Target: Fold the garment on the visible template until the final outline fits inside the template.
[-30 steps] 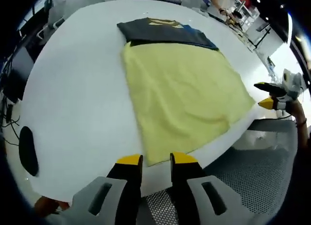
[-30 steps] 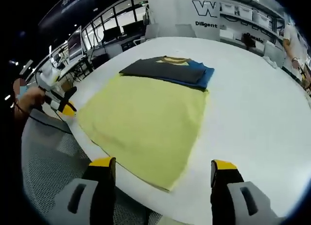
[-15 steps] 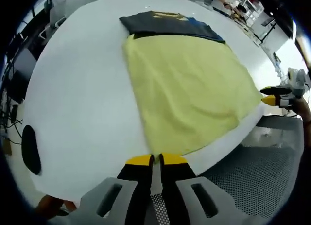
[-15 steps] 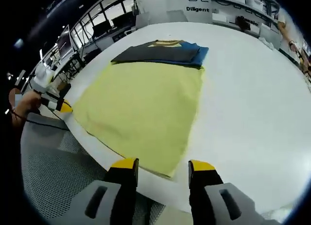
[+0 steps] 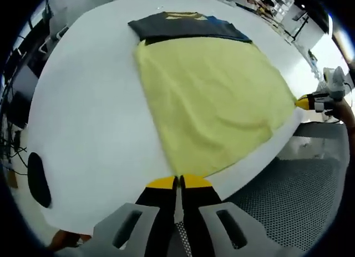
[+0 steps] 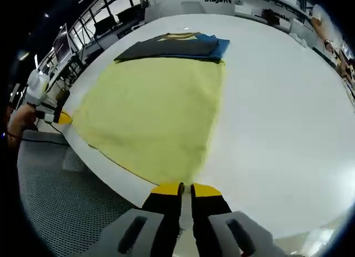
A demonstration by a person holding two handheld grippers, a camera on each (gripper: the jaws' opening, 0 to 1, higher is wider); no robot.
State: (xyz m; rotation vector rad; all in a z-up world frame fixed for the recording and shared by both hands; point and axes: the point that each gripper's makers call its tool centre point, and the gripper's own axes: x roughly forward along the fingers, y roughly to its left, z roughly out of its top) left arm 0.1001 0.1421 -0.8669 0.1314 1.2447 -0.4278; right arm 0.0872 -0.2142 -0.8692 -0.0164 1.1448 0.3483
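White table (image 5: pixel 83 112) carried a yellow garment (image 5: pixel 211 101) against a dark folded shirt (image 5: pixel 183 26). Left gripper (image 5: pixel 178 183) and right gripper (image 6: pixel 184 189) each pinched a near corner, jaws pressed together.

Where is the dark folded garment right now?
The dark folded garment lies on the white table at the far edge of the yellow cloth, touching or slightly overlapping it; the right gripper view shows it there too.
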